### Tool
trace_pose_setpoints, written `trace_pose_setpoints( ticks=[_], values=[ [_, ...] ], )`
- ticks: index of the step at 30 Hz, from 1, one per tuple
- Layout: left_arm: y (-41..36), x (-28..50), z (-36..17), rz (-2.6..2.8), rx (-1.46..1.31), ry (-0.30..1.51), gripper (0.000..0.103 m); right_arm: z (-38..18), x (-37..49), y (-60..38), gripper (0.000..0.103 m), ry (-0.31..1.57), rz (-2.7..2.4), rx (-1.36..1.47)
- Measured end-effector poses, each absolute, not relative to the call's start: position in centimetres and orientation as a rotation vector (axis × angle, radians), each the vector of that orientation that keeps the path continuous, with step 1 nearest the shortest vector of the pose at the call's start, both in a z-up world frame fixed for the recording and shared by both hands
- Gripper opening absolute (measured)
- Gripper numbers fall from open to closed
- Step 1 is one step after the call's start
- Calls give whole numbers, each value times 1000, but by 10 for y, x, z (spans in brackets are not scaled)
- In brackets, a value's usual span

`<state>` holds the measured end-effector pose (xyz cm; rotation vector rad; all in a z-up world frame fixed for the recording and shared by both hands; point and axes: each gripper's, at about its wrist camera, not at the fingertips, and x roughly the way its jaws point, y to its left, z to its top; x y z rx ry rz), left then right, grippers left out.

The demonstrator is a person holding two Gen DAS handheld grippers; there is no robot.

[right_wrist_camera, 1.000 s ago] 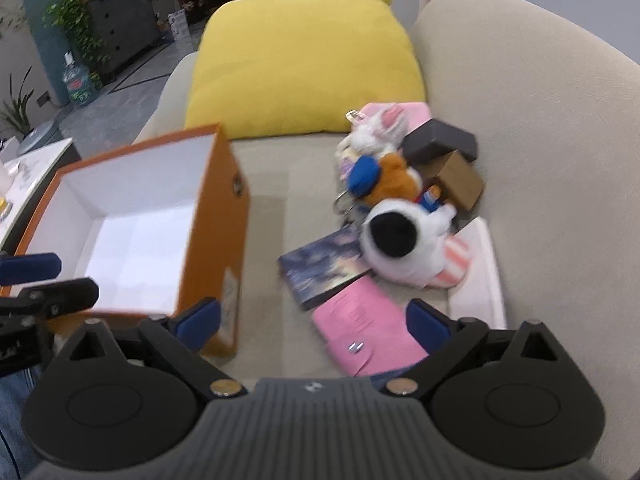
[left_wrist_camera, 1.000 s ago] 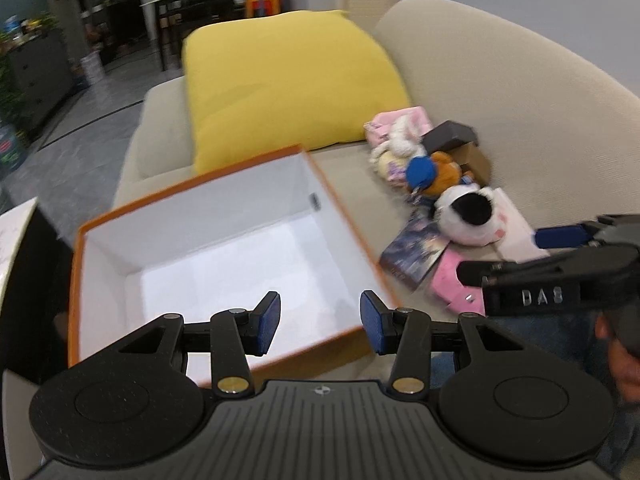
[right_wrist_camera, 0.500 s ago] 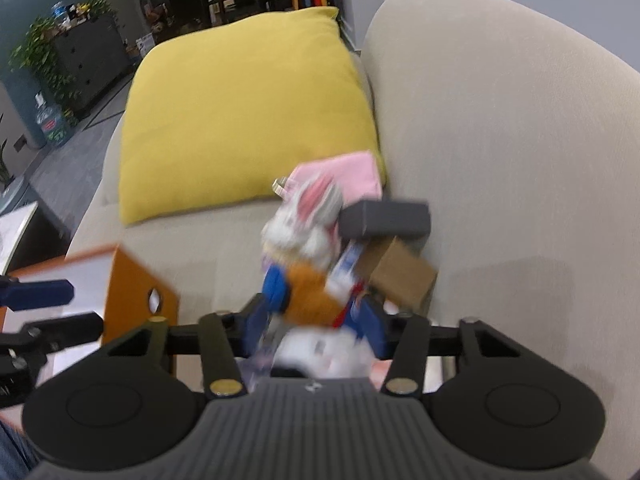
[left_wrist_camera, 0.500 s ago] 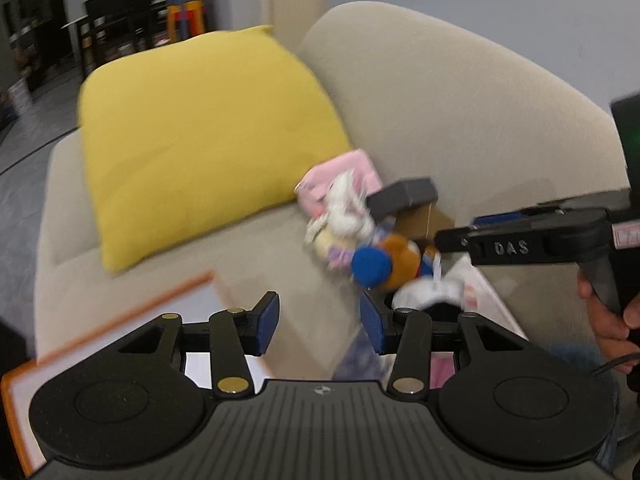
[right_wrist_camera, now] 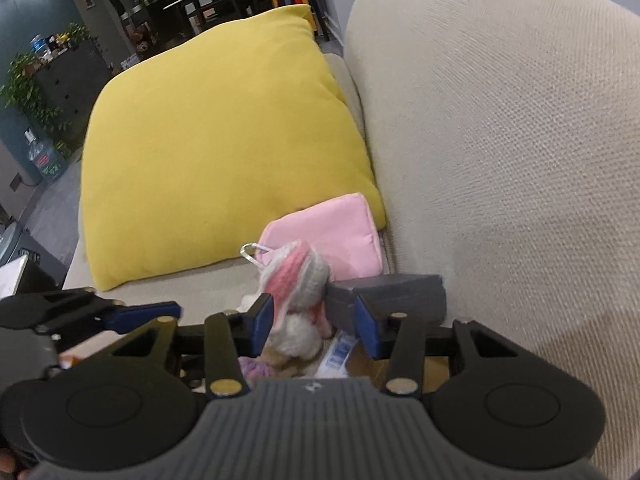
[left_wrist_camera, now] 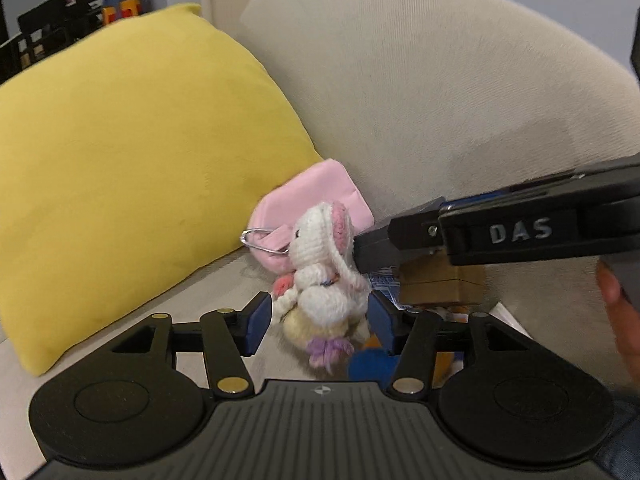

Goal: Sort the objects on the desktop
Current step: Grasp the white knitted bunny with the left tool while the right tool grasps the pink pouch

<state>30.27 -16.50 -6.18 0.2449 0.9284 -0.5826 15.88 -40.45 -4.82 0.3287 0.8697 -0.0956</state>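
Observation:
A white crochet bunny (left_wrist_camera: 320,276) with pink ears sits on the beige sofa seat, against a pink pouch (left_wrist_camera: 320,188). My left gripper (left_wrist_camera: 318,328) straddles the bunny; its jaws are opening and the pads do not press on it. My right gripper (right_wrist_camera: 314,324) stands partly open just in front of the same bunny (right_wrist_camera: 296,300), holding nothing. A dark grey box (right_wrist_camera: 400,292) lies right behind its right finger. In the left wrist view, one of the right gripper's fingers (left_wrist_camera: 412,232) reaches in from the right, next to the bunny's head.
A big yellow cushion (left_wrist_camera: 140,160) leans on the left, and the sofa back (left_wrist_camera: 440,80) rises behind the pile. A brown cardboard box (left_wrist_camera: 436,280) and a blue and orange plush (left_wrist_camera: 372,364) lie beside the bunny. A person's hand (left_wrist_camera: 624,320) shows at the right edge.
Both grippers swung away from the orange box to the toy pile, and the box left both views. The right jaws narrowed; the left jaws widened around the bunny.

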Motion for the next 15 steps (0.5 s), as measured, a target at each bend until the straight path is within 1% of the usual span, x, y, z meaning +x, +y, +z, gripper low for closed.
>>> trace_pose_setpoints(
  ticks=[3, 4, 5, 7, 11, 13, 15],
  values=[
    [-173, 318, -78, -586, 262, 959, 64, -53, 166, -411, 49, 871, -108, 337],
    [-176, 322, -82, -588, 269, 967, 65, -55, 169, -414, 51, 872, -109, 344],
    [-178, 326, -86, -595, 272, 977, 68, -56, 173, -416, 52, 874, -109, 351],
    [-182, 331, -92, -602, 277, 996, 68, -60, 178, -418, 52, 880, -113, 352],
    [-185, 341, -101, -627, 253, 1023, 73, -65, 182, -417, 53, 881, -117, 339],
    [-186, 343, -103, -634, 247, 1022, 73, -63, 183, -418, 53, 878, -114, 338],
    [-185, 343, -104, -640, 241, 1021, 70, -63, 185, -419, 53, 876, -111, 342]
  ],
)
